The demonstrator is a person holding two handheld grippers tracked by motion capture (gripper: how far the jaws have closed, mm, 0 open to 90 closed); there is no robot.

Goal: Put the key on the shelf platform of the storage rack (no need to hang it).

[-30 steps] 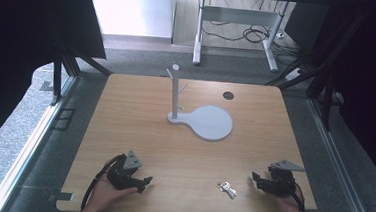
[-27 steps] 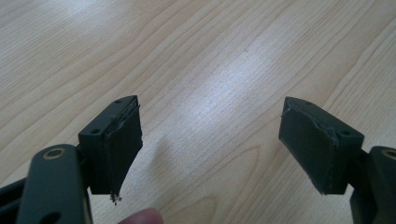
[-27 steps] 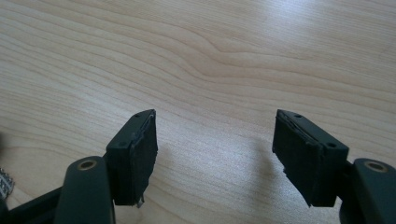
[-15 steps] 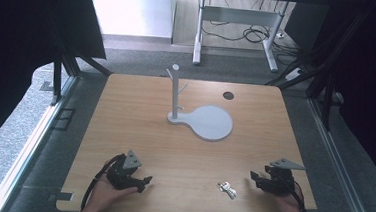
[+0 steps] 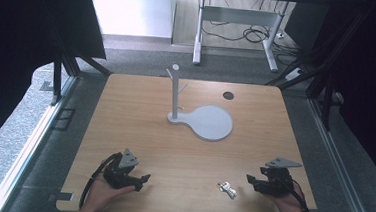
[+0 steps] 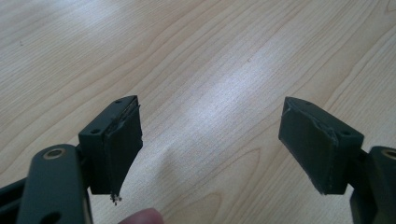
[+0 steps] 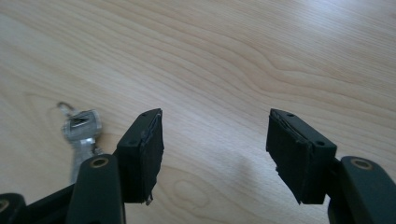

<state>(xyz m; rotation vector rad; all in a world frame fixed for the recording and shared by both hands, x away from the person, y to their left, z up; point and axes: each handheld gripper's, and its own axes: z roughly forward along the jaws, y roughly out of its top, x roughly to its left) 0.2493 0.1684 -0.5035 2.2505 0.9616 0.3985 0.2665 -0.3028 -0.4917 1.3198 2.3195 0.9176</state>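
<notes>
From the high view, the keys [image 5: 227,189] lie flat on the wooden counter [image 5: 140,112] near its front edge, just beside the right tongs [image 5: 249,179] and well apart from the left tongs [image 5: 143,177]. A grey stand [image 5: 176,92] with short pegs rises from a round base plate [image 5: 214,123] farther back, mid-counter. Beyond lie a grey floor, a desk frame and loose cables.

In the left gripper view, the left tongs [image 6: 210,140] stand released, nothing between them but pale wood grain.

In the right gripper view, the right tongs [image 7: 215,140] have just been closing a little but are released and bare; the keys [image 7: 83,129] lie outside the left jaw on their wire ring. The bunch is probably light, hard and thin, loosely jointed, so likely to dangle and slip on the smooth wood. The thicker silver key head looks the best place to pinch.
</notes>
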